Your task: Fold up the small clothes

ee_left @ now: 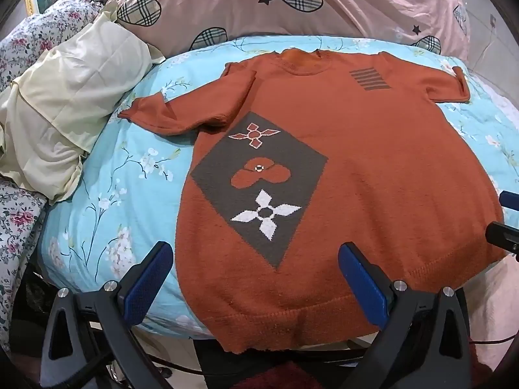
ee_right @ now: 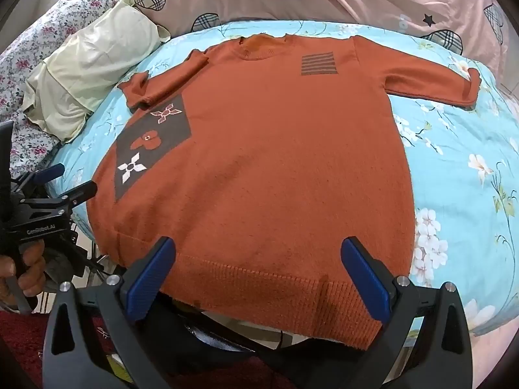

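The orange sweater [ee_left: 340, 162] was laid flat (front up) on the bed [ee_left: 129, 168]; the left tool [ee_left: 256, 278] and right tool [ee_right: 258, 272] were held apart at its near hem.

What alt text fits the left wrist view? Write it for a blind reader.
An orange sweater lies flat, front up, on a blue floral bedspread, its grey diamond panel holding three flower motifs. The open left gripper hovers over the hem, holding nothing. A pale yellow pillow sits to the left.

Orange sweater [ee_left: 340, 149] — flat, face-up
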